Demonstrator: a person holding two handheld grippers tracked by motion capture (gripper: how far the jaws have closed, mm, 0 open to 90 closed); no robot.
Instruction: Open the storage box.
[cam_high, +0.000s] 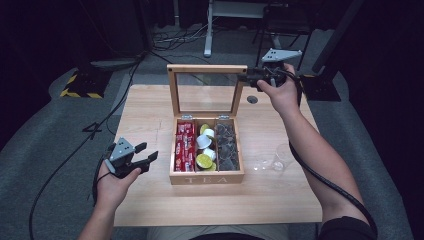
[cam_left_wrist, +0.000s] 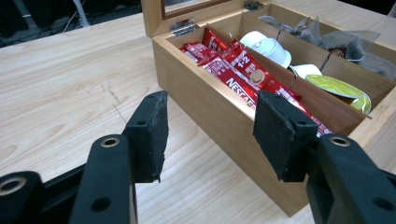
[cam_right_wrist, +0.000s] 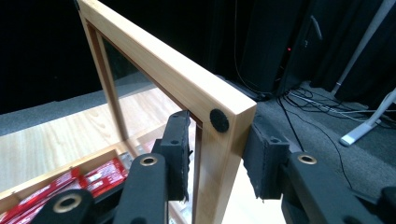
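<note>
Wooden tea box (cam_high: 206, 178) sits mid-tabletop (cam_high: 150, 200), "TEA" on its front wall. Its glass-paned lid (cam_high: 206, 69) stands upright on the rear hinges, fully open.

Right gripper (cam_high: 250, 77) is at the lid's top right corner, held by the right hand (cam_high: 281, 92) reaching in from the right. In the right gripper view, the lid's corner post (cam_right_wrist: 219, 154) sits between the two black jaws, at a round black bumper pad (cam_right_wrist: 219, 120). One pad looks to be against the frame; the other shows a slim gap, so contact there is unclear. Call it closed around the lid corner, squeeze not certain.

Left gripper (cam_high: 145, 156) is on the tabletop's left side, in the left hand (cam_high: 112, 185), well left of the box, jaws pointing toward it. In the left gripper view, the jaws are apart about midway, nothing between them; the box's near corner (cam_left_wrist: 224, 135) lies just beyond the pads (cam_left_wrist: 152, 135).

Box contents, three compartments:
- left: red Nescafé sachets (cam_high: 185, 145), packed lengthwise
- middle: white and green capsules (cam_high: 205, 147)
- right: dark tea bags in clear wrappers (cam_high: 226, 145)

Clear glass (cam_high: 284, 154) stands on the tabletop right of the box, apart from it. Round cable hole (cam_high: 252, 99) in the tabletop near the right hand.
</note>
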